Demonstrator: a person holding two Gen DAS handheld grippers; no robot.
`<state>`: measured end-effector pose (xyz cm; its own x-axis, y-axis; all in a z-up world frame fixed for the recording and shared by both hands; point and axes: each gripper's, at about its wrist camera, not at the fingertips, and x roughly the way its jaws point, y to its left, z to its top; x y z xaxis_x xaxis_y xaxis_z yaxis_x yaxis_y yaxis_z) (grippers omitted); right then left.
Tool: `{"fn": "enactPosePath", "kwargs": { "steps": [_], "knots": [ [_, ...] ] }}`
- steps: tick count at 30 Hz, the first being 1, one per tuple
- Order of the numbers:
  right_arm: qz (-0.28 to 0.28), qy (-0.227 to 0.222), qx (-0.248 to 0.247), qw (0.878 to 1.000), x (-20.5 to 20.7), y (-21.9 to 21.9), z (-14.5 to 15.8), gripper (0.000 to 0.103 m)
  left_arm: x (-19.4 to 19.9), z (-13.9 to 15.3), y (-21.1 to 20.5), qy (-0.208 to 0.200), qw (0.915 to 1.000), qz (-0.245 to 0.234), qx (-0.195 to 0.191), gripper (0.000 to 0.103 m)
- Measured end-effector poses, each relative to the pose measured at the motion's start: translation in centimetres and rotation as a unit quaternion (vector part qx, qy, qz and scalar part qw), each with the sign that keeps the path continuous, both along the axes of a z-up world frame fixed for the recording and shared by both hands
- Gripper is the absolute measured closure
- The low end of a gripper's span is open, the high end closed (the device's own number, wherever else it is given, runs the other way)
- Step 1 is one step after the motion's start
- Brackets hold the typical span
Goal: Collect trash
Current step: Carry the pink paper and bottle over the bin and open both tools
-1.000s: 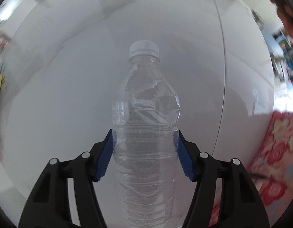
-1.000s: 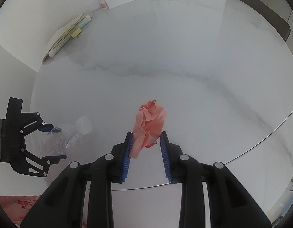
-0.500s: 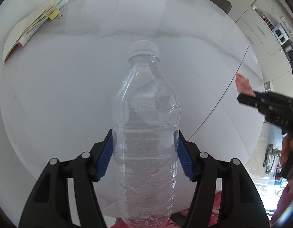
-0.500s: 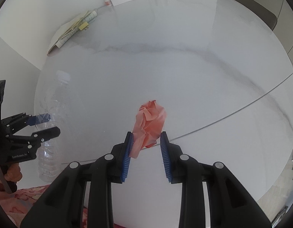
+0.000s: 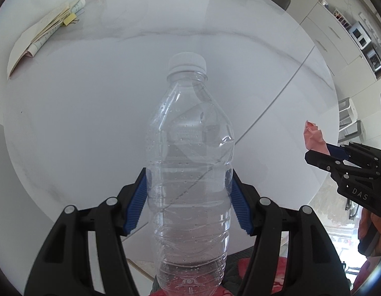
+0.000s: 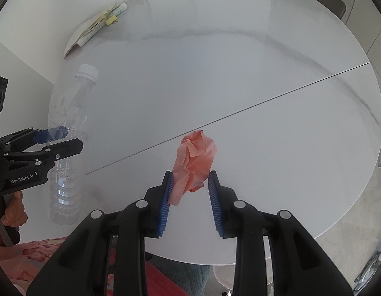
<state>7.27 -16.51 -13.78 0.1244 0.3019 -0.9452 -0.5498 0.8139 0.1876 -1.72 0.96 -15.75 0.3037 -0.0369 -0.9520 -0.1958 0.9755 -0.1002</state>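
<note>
Above round white marble table (image 6: 239, 74): left gripper (image 5: 189, 197) clamping clear plastic bottle (image 5: 190, 153), right gripper (image 6: 190, 190) pinching crumpled pink paper (image 6: 194, 160), both lifted clear, probably for binning.

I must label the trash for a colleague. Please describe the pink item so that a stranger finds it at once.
Over the round white table, find the right gripper. Pinched between its blue pads is a crumpled pink paper wad. The left gripper holds a clear plastic bottle instead.
</note>
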Motion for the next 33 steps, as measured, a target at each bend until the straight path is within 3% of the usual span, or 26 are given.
{"fn": "enactPosePath", "kwargs": {
  "steps": [8,15,27,33],
  "knots": [
    [-0.026,-0.012,0.015,0.999,-1.3,-4.1,1.4,0.073,-0.7,-0.3,-5.7,0.005,0.9990,-0.045,0.006,0.043],
    [-0.054,0.004,0.023,0.998,-3.8,-13.1,0.5,0.073,-1.8,-0.6,-13.6,0.003,0.9971,-0.074,0.016,0.043],
    [0.056,-0.012,0.031,0.998,-7.1,-27.5,1.2,0.071,-9.7,-2.5,-31.2,0.004,0.9996,0.028,-0.004,0.043],
    [0.079,0.011,0.026,0.996,-7.8,-31.0,0.0,0.071,-11.8,-3.0,-37.1,0.022,0.9997,0.010,0.006,0.042]
  ]
}}
